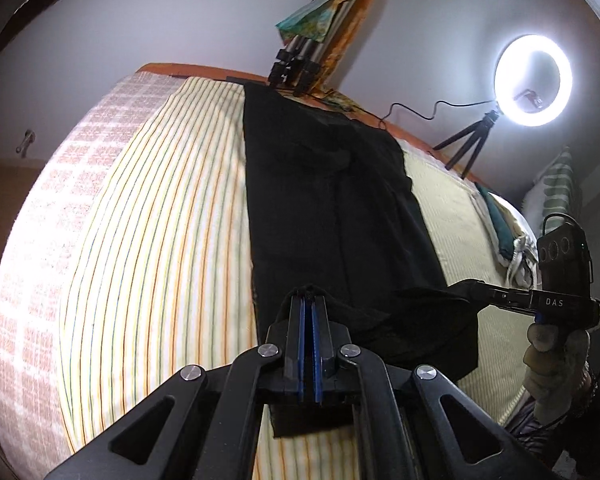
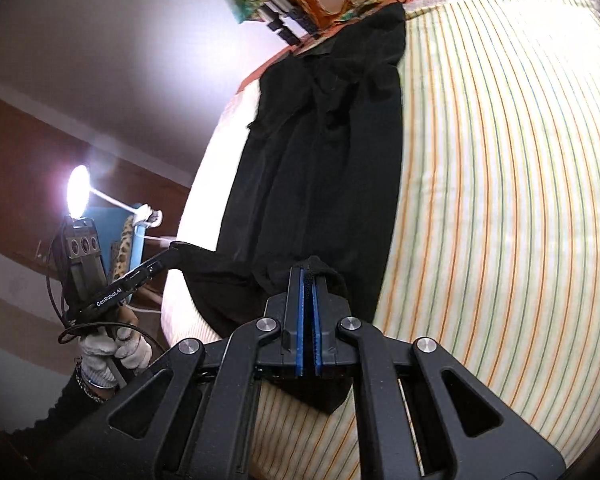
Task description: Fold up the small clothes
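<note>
Left gripper (image 1: 309, 294): jaws together, blue pads pinched on a fold of the black garment (image 1: 332, 200) at its near edge. Cloth bunches over the fingertips and a flap hangs below the jaws.

Right gripper (image 2: 309, 268): jaws likewise closed, clamped on black fabric at the near edge; a dark point of cloth droops under the linkage.

Each gripper shows in the other's camera. In the left wrist view, the right gripper comes in from the right side, its tips buried in a raised corner of the garment, held by a gloved hand (image 1: 548, 360). In the right wrist view, the left gripper comes in from the left, gripping the opposite near corner, a white-gloved hand (image 2: 116, 352) on its handle. The near edge sags between the two grips.

Garment: long, dark, lying lengthwise down the striped bedsheet (image 1: 160, 220), far end near the headboard edge (image 1: 188, 69), near end lifted off the sheet.

Surroundings: ring light (image 1: 534, 80) on a small tripod at the bed's far corner; a lit lamp (image 2: 78, 192) off the bed's left side. No containers in view.
</note>
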The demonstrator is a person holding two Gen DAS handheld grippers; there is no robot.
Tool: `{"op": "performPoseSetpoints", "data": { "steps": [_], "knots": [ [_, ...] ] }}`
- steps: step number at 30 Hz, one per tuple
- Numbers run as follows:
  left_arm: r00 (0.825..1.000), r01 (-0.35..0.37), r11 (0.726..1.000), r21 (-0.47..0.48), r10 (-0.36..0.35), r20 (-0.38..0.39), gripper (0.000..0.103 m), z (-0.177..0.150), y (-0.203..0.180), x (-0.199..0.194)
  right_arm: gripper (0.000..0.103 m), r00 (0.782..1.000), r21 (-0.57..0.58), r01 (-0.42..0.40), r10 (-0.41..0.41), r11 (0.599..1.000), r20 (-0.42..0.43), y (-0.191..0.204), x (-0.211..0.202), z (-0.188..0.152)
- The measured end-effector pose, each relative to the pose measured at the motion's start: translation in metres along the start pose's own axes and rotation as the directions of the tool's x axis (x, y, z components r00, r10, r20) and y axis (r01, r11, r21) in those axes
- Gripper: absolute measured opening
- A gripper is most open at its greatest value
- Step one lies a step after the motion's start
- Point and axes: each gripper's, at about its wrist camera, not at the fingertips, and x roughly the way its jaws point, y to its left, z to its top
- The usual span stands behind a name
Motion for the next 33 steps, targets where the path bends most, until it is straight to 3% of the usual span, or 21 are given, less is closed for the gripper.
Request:
{"op": "performPoseSetpoints", "data": {
  "steps": [3,4,5,6,8,12,17,20,23,27,33],
  "knots": [
    [1.0,-0.003,1.0,0.0,0.003,-0.01,0.0,0.005,0.007,0.01,0.005,1.0,0.001,0.026,-0.026,1.0,-0.008,-0.006,0.008,0.007],
    [1.0,-0.015,1.0,0.006,0.015,-0.006,0.006,0.007,0.009,0.013,0.005,0.999,0.005,0.037,-0.037,0.999,-0.005,-0.009,0.009,0.008],
    [1.0,-0.021,1.0,0.013,0.021,0.0,0.02,0.007,0.011,0.012,0.011,0.999,0.002,0.053,-0.053,0.999,-0.006,-0.009,0.01,0.01],
    [1.0,-0.025,0.999,0.022,0.025,0.005,0.025,0.008,0.011,0.01,0.027,0.997,-0.01,0.079,-0.079,0.997,-0.006,-0.009,0.008,0.011],
    [0.999,-0.042,0.998,0.048,0.041,0.024,0.026,0.008,0.011,0.003,0.04,0.996,-0.043,0.087,-0.087,0.995,0.017,-0.006,0.0,0.012],
    [0.999,-0.019,0.994,0.109,0.015,0.035,0.023,-0.002,0.005,-0.015,0.04,0.996,-0.161,0.069,-0.06,0.985,0.059,0.014,-0.02,0.008],
    [0.995,0.017,0.969,0.247,0.007,-0.096,0.017,-0.032,-0.014,-0.002,0.025,0.997,-0.27,0.029,-0.048,0.962,-0.065,0.03,0.004,-0.013],
    [0.987,0.014,0.958,0.285,0.033,-0.159,0.017,-0.04,-0.016,0.016,0.023,0.987,-0.313,0.043,-0.089,0.949,-0.135,0.031,0.026,-0.023],
    [0.984,0.001,0.957,0.29,0.052,-0.173,0.017,-0.037,-0.014,0.029,0.023,0.978,-0.34,0.055,-0.118,0.939,-0.17,0.031,0.044,-0.025],
    [0.99,-0.049,0.955,0.292,0.085,-0.114,0.017,-0.017,-0.014,0.036,0.023,0.983,-0.351,0.074,-0.128,0.934,-0.133,0.033,0.051,-0.009],
    [0.992,-0.115,0.971,0.209,0.121,-0.016,0.016,0.012,0.001,0.042,0.023,0.979,-0.299,0.201,-0.201,0.933,0.033,0.026,0.041,0.027]
  ]
}}
